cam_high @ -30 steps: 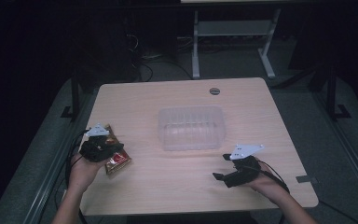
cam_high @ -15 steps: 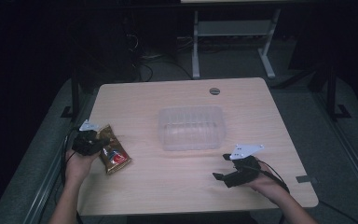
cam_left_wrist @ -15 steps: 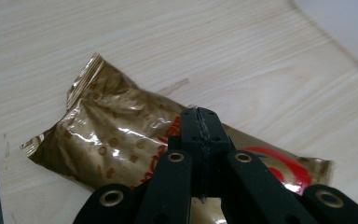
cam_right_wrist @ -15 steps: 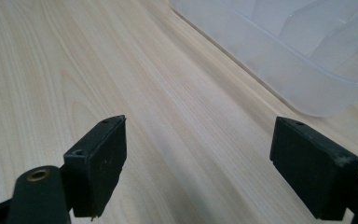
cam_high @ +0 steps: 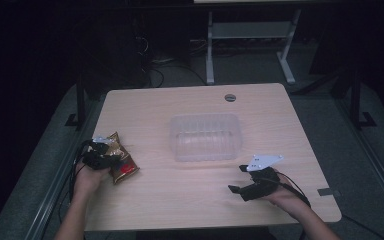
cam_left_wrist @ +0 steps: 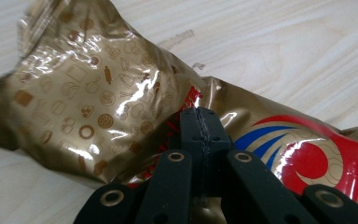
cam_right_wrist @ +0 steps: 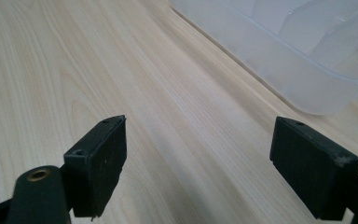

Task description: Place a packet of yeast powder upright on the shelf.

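Observation:
A gold and red snack bag (cam_high: 123,164) lies near the table's left edge. My left gripper (cam_high: 109,159) sits at the bag's left side, held by a hand. In the left gripper view its jaws (cam_left_wrist: 200,117) are pressed together over the crinkled bag (cam_left_wrist: 98,93), and I see no film between them. My right gripper (cam_high: 237,179) rests near the front right of the table, held by the other hand. Its jaws stand wide apart (cam_right_wrist: 200,154) over bare wood.
A clear plastic container (cam_high: 206,136) stands at the table's middle, and its corner (cam_right_wrist: 279,60) lies just ahead of the right gripper. A round cable hole (cam_high: 231,97) is at the back. The wooden table (cam_high: 190,200) is surrounded by dark floor and a desk frame.
My left hand has moved left and lower, so more of the snack bag shows to its right. The right hand has stayed in place.

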### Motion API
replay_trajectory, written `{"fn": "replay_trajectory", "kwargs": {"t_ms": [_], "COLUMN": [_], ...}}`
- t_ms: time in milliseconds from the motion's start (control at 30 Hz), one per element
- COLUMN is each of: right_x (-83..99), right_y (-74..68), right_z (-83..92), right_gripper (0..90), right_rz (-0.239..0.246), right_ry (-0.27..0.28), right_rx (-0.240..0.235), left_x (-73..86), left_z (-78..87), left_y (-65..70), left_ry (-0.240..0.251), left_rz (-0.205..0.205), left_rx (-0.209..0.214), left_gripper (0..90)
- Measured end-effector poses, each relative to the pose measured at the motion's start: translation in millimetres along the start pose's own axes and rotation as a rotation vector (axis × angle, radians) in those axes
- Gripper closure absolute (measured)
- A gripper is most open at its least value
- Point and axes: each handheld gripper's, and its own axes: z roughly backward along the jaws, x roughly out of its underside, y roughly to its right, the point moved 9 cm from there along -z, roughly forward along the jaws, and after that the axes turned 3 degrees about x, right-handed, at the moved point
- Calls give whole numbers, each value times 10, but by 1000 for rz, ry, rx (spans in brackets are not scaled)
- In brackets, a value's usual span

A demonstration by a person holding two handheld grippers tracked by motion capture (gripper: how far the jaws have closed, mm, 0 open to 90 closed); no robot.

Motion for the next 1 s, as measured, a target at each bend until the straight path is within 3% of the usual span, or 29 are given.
{"fn": "replay_trajectory", "kwargs": {"t_ms": [333, 567, 1000], "right_x": [-3, -5, -5], "right_y": [7, 12, 17], "right_z": [9, 14, 15], "right_gripper": [181, 181, 181], "right_rz": [-6, -6, -6], "right_ry": [0, 2, 4], "right_rx": [2, 3, 4], "left_x": [9, 10, 14], "left_z": [-30, -56, -107], "left_y": [202, 407, 797], "left_ry": [-14, -38, -56], "left_rz": [-32, -95, -171], "left_rx": [88, 143, 249], "left_gripper": [900, 900, 900]}}
